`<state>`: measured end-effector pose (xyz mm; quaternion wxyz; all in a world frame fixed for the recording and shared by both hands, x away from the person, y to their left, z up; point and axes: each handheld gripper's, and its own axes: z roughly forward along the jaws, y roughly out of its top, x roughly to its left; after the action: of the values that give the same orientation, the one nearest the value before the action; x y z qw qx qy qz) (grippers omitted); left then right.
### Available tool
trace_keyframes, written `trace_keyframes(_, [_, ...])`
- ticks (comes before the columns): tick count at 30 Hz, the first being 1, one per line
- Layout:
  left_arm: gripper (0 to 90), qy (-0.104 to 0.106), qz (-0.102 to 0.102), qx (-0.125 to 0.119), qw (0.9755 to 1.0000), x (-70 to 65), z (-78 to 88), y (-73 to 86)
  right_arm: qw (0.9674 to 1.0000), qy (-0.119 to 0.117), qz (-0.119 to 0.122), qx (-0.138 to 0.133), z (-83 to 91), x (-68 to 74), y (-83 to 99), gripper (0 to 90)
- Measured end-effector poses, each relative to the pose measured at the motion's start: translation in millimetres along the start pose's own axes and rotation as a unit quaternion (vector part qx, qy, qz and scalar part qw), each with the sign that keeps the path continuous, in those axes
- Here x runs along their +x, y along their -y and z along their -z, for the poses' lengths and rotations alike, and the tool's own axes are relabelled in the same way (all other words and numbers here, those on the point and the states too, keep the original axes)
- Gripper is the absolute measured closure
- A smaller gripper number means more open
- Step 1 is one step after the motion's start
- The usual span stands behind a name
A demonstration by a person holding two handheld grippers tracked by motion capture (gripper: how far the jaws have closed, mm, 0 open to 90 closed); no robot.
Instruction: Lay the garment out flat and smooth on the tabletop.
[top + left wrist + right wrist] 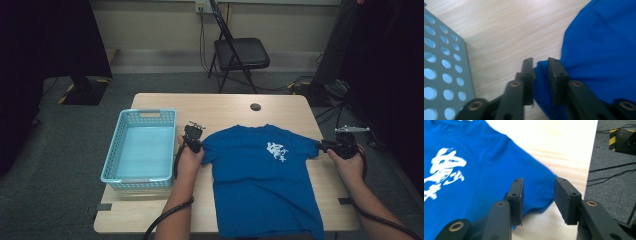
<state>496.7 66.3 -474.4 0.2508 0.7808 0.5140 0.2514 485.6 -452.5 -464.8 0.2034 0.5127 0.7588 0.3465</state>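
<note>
Blue T-shirt lies flat on the table, front up, white print on the chest, hem toward the person's edge. Noted from left to right:

A light blue perforated basket stands on the left part of the table, near the shirt's left sleeve but apart from it.

Left gripper sits at the tip of the left sleeve, between basket and shirt. In the left gripper view the left sleeve edge lies in the narrow gap between the jaws, which stand partly open. Whether the pads press on the cloth cannot be told from this view.

The shirt body occupies the table's middle, collar pointing toward the far edge, where a small dark round plug is set into the wood.

Right gripper is at the tip of the right sleeve. In the right gripper view its jaws stand well apart, straddling the right sleeve end; the pads are clear of the cloth.

A black folding chair stands on the floor beyond the table.
</note>
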Motion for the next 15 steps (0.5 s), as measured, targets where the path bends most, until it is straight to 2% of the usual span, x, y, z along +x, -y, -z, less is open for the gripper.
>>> trace_keyframes(4, [66.2,0.039,0.006,-0.027,0.9989,-6.1,6.9,3.6,0.9999,-0.012,0.004,0.006,9.9,5.4,7.3,59.9])
trace_keyframes(8, [62.6,0.057,-0.005,-0.033,0.9978,-16.9,6.0,8.8,0.9996,-0.027,0.002,0.005,14.4,10.9,16.6,58.8])
trace_keyframes(11, [60.6,0.064,-0.008,-0.034,0.9974,-21.2,2.2,11.9,0.9995,-0.027,0.0,0.016,10.7,12.1,19.8,59.0])
trace_keyframes(13, [58.8,0.064,-0.011,-0.031,0.9974,-22.2,-0.4,13.1,0.9994,-0.027,-0.003,0.024,7.1,11.6,20.7,65.2])
trace_keyframes(15, [57.2,0.064,-0.011,-0.032,0.9974,-22.3,-2.5,14.4,0.9991,-0.032,-0.001,0.027,3.7,10.6,20.7,79.5])
